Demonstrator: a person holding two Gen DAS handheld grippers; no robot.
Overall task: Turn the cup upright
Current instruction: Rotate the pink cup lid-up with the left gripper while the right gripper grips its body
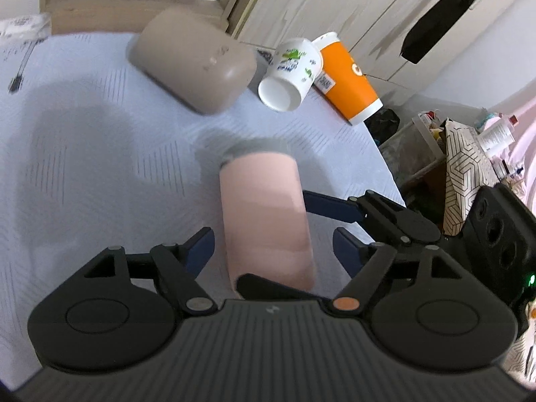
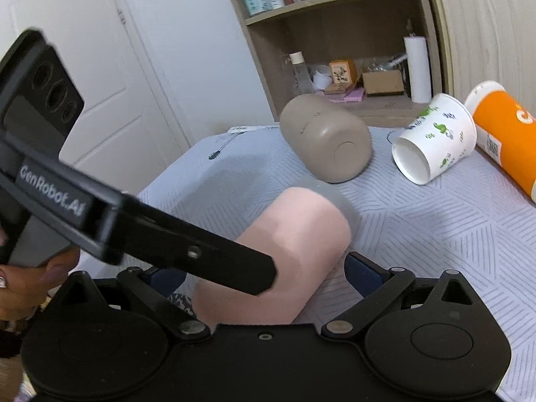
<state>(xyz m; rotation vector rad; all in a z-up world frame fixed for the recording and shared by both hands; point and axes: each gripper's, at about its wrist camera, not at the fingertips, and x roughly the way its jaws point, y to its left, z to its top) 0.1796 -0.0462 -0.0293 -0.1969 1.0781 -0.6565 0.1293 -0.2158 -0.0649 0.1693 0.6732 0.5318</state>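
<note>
A pink cup [image 1: 264, 221] lies tilted on the blue-grey cloth [image 1: 100, 134], its far end resting on the cloth. It also shows in the right wrist view [image 2: 284, 258]. My left gripper [image 1: 271, 251] straddles the cup; its blue fingers [image 1: 201, 251] stand apart from the cup's sides. My right gripper [image 2: 268, 278] also straddles the cup, with gaps at the sides. One black finger of the left gripper [image 2: 201, 254] crosses over the cup in the right wrist view. The right gripper's fingers [image 1: 335, 207] show beside the cup in the left wrist view.
A taupe tumbler [image 1: 191, 60], a white printed paper cup [image 1: 288, 73] and an orange paper cup [image 1: 348, 80] lie on their sides at the far end of the cloth. The cloth's edge drops off at the right. Shelves [image 2: 335, 50] stand behind.
</note>
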